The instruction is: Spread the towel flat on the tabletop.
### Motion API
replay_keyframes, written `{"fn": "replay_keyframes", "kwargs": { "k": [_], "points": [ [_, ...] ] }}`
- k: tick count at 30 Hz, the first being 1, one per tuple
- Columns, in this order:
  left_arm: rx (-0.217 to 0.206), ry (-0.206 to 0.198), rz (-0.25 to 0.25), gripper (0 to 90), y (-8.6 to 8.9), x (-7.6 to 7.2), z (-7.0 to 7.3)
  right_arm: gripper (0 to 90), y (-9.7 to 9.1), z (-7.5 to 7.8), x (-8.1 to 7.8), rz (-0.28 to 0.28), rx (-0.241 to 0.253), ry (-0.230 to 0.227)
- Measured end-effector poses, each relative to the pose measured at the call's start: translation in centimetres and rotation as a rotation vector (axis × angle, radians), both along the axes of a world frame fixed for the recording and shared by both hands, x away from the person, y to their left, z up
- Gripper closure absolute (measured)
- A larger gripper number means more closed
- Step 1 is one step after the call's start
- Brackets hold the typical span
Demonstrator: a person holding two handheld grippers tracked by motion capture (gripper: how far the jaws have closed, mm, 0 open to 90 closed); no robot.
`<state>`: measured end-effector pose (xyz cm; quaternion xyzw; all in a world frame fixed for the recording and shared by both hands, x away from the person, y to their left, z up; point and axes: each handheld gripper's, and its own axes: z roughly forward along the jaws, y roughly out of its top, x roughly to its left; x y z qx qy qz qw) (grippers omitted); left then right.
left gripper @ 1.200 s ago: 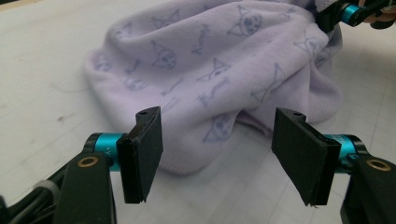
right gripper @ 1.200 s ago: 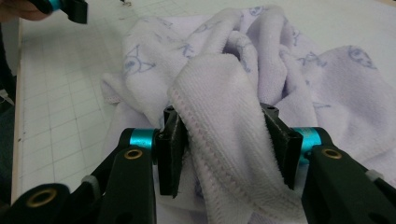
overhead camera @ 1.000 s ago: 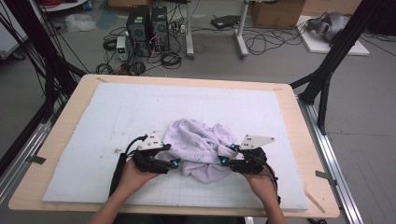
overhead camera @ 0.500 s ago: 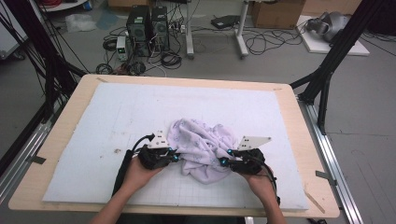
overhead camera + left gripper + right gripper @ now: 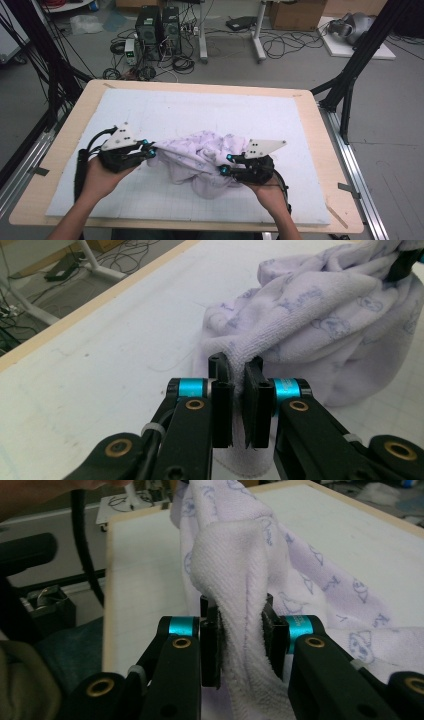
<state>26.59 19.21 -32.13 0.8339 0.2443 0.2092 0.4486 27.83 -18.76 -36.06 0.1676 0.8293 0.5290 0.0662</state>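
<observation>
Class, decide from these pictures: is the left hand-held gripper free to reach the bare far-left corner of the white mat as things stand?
Probably not freely. The left hand-held gripper is clamped on an edge of the lilac towel, which the right hand-held gripper also grips. The white mat lies bare there, but the towel would drag along.

Towel [image 5: 240, 580] edge hidden between right tool's [image 5: 241, 630] jaws

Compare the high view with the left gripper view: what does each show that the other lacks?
High view alone: both hands, the right gripper shut on the towel's right side, the whole table and the floor with computers.

Left gripper view alone: the left gripper close up, a thin fold of towel pinched between its pads, and the cloth's small printed figures.

Both: the towel, bunched and lifted off the white mat at the left gripper's end.
</observation>
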Motion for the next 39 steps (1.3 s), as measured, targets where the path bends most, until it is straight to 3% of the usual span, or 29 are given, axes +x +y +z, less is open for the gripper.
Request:
{"fn": "replay_keyframes", "kwargs": {
  "k": [3, 4, 6, 7, 8, 9, 11, 13, 14, 17, 19, 23, 27, 29, 34, 39],
  "points": [
    [0.010, 0.022, -0.012, 83.7, 1.2, -1.9, -0.5, 75.9, 0.7, 0.3, -1.8, 0.036, -0.015, -0.007],
    [0.010, 0.022, -0.012, 83.7, 1.2, -1.9, -0.5, 75.9, 0.8, 0.0, -2.3, 0.045, -0.020, 0.007],
    [0.005, 0.069, -0.036, 83.4, 1.5, -3.3, -2.3, 75.9, 1.0, -1.2, -3.0, 0.057, -0.047, 0.030],
    [0.005, 0.069, -0.036, 82.6, 1.5, -3.3, -2.3, 75.8, 1.1, -2.1, -3.3, 0.062, -0.078, 0.050],
    [0.005, 0.087, -0.062, 82.6, 1.4, -3.8, -3.3, 75.8, 1.1, -2.1, -3.3, 0.062, -0.078, 0.050],
    [0.000, 0.094, -0.077, 69.7, 1.2, -4.0, -4.0, 74.4, 1.2, -4.0, -3.9, 0.062, -0.154, 0.099],
    [-0.016, 0.116, -0.075, 56.7, 1.0, -3.9, -5.2, 66.3, 1.1, -5.0, -4.2, 0.072, -0.183, 0.135],
    [-0.037, 0.124, -0.074, 48.2, 1.1, -3.6, -5.3, 54.9, 0.7, -4.7, -4.9, 0.096, -0.151, 0.128],
    [-0.065, 0.120, -0.073, 46.5, 1.4, -3.1, -5.1, 52.9, 0.4, -4.2, -5.1, 0.104, -0.121, 0.116],
    [-0.083, 0.118, -0.071, 42.5, 1.4, -2.4, -4.8, 49.4, -0.2, -3.0, -5.2, 0.089, -0.091, 0.090],
    [-0.108, 0.115, -0.081, 40.5, 1.1, -1.3, -4.4, 45.5, -1.1, -1.6, -4.2, 0.065, -0.066, 0.062],
    [-0.123, 0.108, -0.091, 39.6, 0.7, -0.7, -4.0, 43.1, -1.8, -0.4, -3.2, 0.054, -0.026, 0.049],
    [-0.126, 0.121, -0.107, 39.6, 0.4, -0.1, -3.8, 40.8, -2.0, 0.0, -2.9, 0.076, -0.029, 0.061],
    [-0.124, 0.118, -0.113, 39.6, 0.4, -0.2, -3.8, 39.2, -2.1, -0.1, -3.3, 0.084, -0.060, 0.084],
    [-0.108, 0.129, -0.117, 40.1, 0.9, -1.0, -4.2, 38.1, -3.1, -1.9, -3.9, 0.043, -0.136, 0.127],
    [-0.091, 0.142, -0.118, 39.7, 1.5, -1.8, -4.7, 36.2, -3.9, -2.7, -4.4, 0.019, -0.132, 0.147]
  ]
}}
